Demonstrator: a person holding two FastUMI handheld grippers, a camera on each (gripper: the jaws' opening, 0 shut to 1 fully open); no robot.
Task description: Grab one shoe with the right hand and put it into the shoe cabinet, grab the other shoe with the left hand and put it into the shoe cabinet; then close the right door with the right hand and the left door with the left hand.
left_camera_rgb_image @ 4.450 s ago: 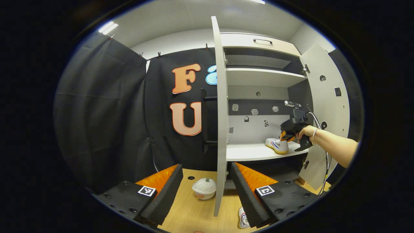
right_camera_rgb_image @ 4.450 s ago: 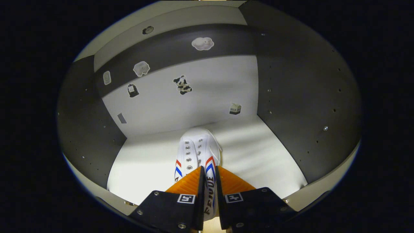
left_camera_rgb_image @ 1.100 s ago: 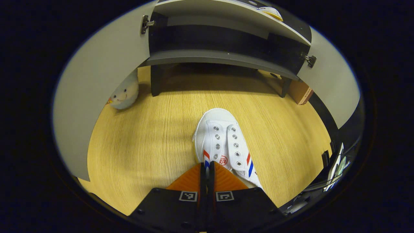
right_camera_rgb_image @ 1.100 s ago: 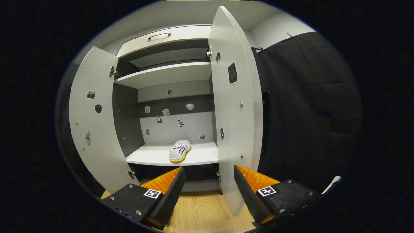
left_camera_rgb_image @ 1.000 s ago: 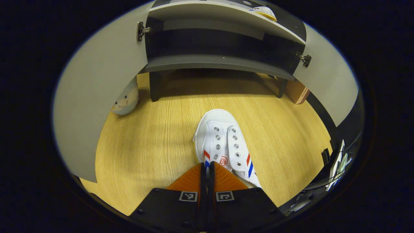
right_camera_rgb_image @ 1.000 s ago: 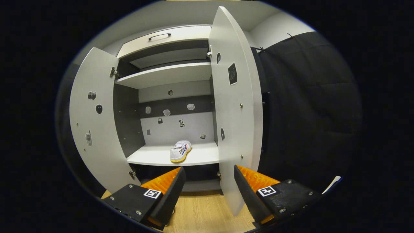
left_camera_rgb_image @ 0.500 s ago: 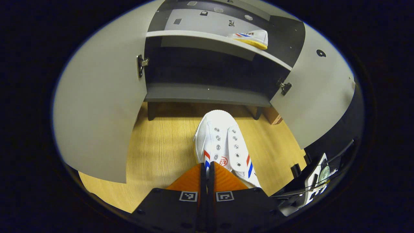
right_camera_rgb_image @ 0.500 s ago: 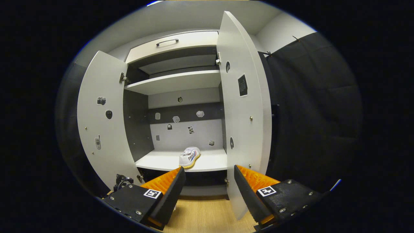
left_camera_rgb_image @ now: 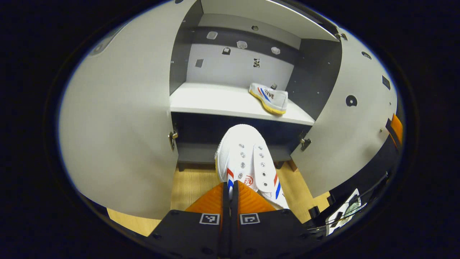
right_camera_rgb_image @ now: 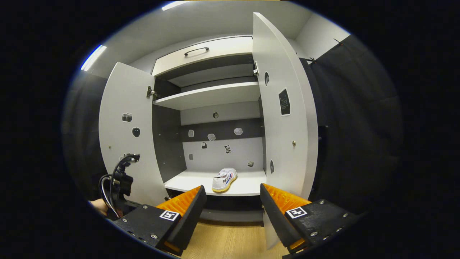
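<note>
Left door [left_camera_rgb_image: 118, 136] swung wide, so the way to the shelf [left_camera_rgb_image: 215, 100] stands open. Left gripper [left_camera_rgb_image: 230, 189] pinched tight on the side wall of the second shoe [left_camera_rgb_image: 246, 158], toe pointing into the shoe cabinet [left_camera_rgb_image: 316, 72], held up off the wooden floor [left_camera_rgb_image: 190, 183] in front of the shelf edge; probably gripped at the collar so the toe can lead in. First shoe [left_camera_rgb_image: 269, 96] already lying on the shelf toward its right end, leaving the left part free for its partner. Right door [left_camera_rgb_image: 352, 118] likewise wide open. From the right gripper view, something the close-up lacks: whole cabinet front with upper shelf [right_camera_rgb_image: 212, 95] and top drawer [right_camera_rgb_image: 205, 54], plus the left device seen low at the left door. Right gripper [right_camera_rgb_image: 233, 207] spread wide, holding nothing, waiting back from the right door [right_camera_rgb_image: 287, 122], likely for the closing step
</note>
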